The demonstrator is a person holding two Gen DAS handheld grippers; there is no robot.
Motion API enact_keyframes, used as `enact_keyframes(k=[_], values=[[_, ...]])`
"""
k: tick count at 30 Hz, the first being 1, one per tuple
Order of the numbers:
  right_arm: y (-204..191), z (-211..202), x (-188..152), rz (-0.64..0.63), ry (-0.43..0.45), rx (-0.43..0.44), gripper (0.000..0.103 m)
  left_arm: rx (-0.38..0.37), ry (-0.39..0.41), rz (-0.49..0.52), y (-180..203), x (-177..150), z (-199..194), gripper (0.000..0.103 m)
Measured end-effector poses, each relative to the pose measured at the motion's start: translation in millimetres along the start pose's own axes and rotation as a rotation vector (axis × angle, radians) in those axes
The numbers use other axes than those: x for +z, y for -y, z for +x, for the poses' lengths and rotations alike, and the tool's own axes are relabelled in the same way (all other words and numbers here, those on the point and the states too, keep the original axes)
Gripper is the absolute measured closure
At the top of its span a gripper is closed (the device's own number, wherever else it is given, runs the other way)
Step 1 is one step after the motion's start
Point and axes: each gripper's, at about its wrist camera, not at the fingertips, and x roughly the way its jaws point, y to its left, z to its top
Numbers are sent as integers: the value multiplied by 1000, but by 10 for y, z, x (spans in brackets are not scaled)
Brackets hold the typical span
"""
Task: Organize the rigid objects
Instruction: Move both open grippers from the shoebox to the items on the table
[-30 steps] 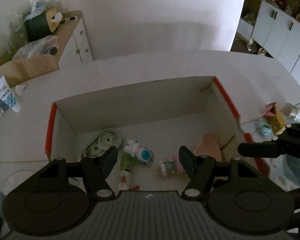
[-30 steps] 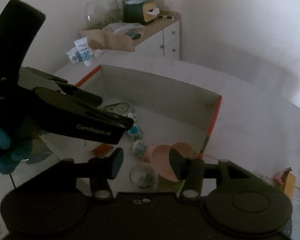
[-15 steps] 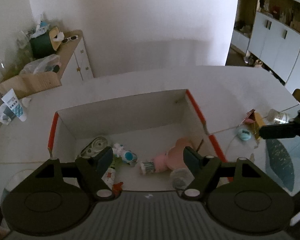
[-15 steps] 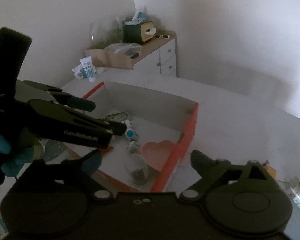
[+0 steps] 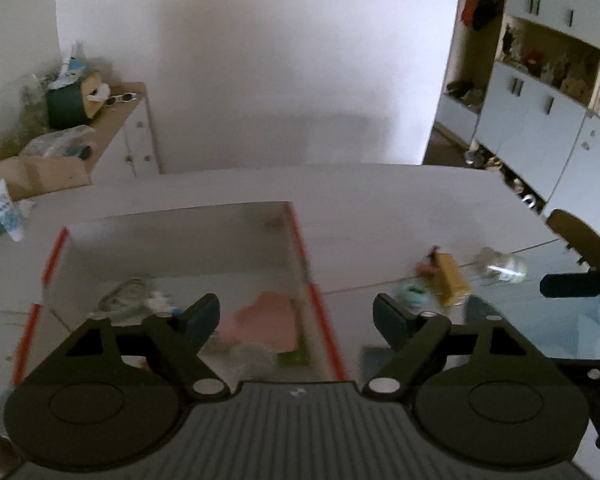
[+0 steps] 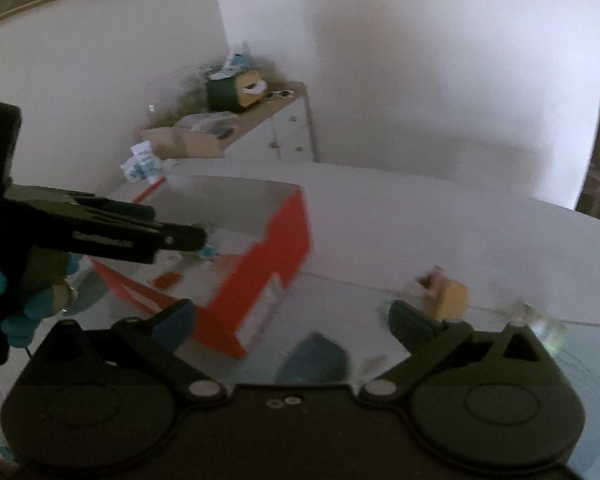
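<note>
You're getting there: a pink piece [image 5: 266, 320] and some blurry toys are sitting in the box [image 5: 296, 236]. The yellow block [image 5: 450, 280] and jar [image 5: 500, 266] are waiting on the table [image 5: 380, 200]. Both your left gripper [image 5: 296, 312] and right gripper [image 6: 292, 320] are opening, gripping nothing.

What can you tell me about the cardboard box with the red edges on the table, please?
The cardboard box is open-topped, with pale grey-white inner walls and red outer faces and edges. It rests upright on the white table, towards its left side. Inside lie a pink item and other small objects, blurred. Neither gripper touches it.
</note>
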Motion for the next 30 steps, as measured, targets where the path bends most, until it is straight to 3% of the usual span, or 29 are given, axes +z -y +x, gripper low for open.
enact_keyframes(k=[9,18,30], values=[[762,-268,-252,61,-23,-96,0,-76,-18,33,680,-48,229,19],[1422,-366,-436,74,-52,-156,0,-49,-30,83,1267,-102,594,19],[2010,-53,-503,17,-136,-202,1,2,-87,64,1370,-180,1308,19]])
